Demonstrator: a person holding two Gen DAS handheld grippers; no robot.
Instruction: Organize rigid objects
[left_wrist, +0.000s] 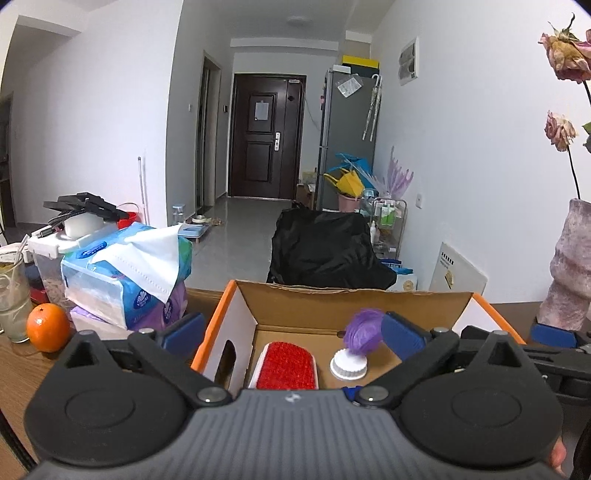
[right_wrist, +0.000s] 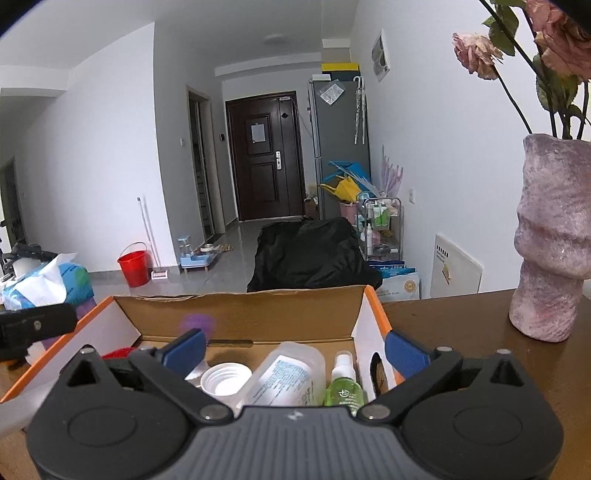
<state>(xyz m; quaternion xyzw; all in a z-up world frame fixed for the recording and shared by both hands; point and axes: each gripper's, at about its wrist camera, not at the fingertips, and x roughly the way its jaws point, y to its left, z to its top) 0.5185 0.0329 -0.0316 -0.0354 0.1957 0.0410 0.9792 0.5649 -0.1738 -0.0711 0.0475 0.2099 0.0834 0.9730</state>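
We hover both the left gripper (left_wrist: 291, 332) and right gripper (right_wrist: 293, 349), jaws spread and empty, over the cardboard box (left_wrist: 295, 302) already holding a red brush (left_wrist: 286, 365), bottles and a blurred purple thing (left_wrist: 364, 330), while the orange (left_wrist: 48, 326) waits near the tabletop's left edge.

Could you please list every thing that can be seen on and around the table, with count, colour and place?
cardboard box: 1, brown with orange edges, open on the table in front of both grippers
brush: 1, red bristles on a white base, in the box, left side
purple object: 1, blurred, in the box above the white cap
white cap: 1, ribbed, in the box
clear bottle: 1, lying in the box
spray bottle: 1, green, in the box, right side
orange: 1, on the table, left of the box
tissue packs: stacked, blue and purple, left of the box
vase: 1, pink, holds wilted roses, right of the box
left gripper: open
right gripper: open
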